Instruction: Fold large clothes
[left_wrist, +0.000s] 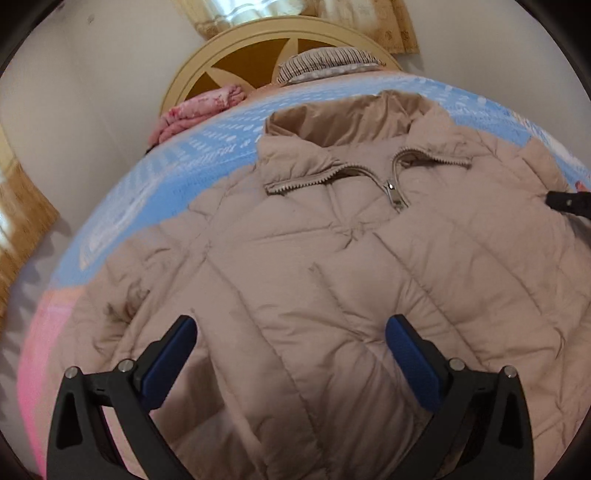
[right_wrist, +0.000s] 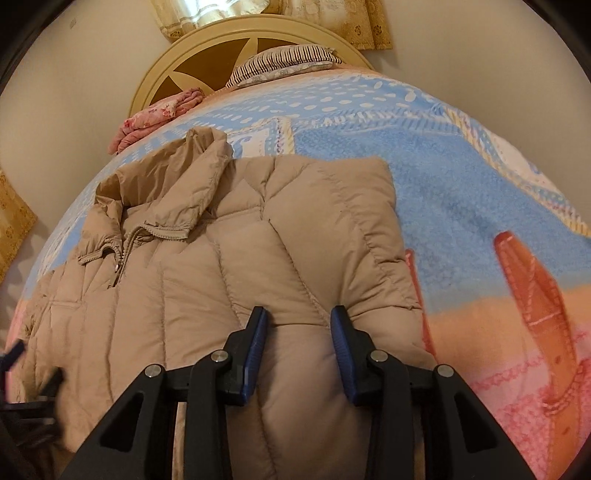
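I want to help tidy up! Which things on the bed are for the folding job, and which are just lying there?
For the job:
- beige puffer jacket
- left claw, open above it
- right claw, closing with a puffy fold of the jacket between the pads

Just lying about:
- pink folded blanket
- striped pillow
- blue patterned bedspread, under the jacket

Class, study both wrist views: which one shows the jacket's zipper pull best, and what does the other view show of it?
The left wrist view shows the zipper pull best: it sits near centre, large and facing the camera on the beige jacket. In the right wrist view the pull is small and far left, seen obliquely.
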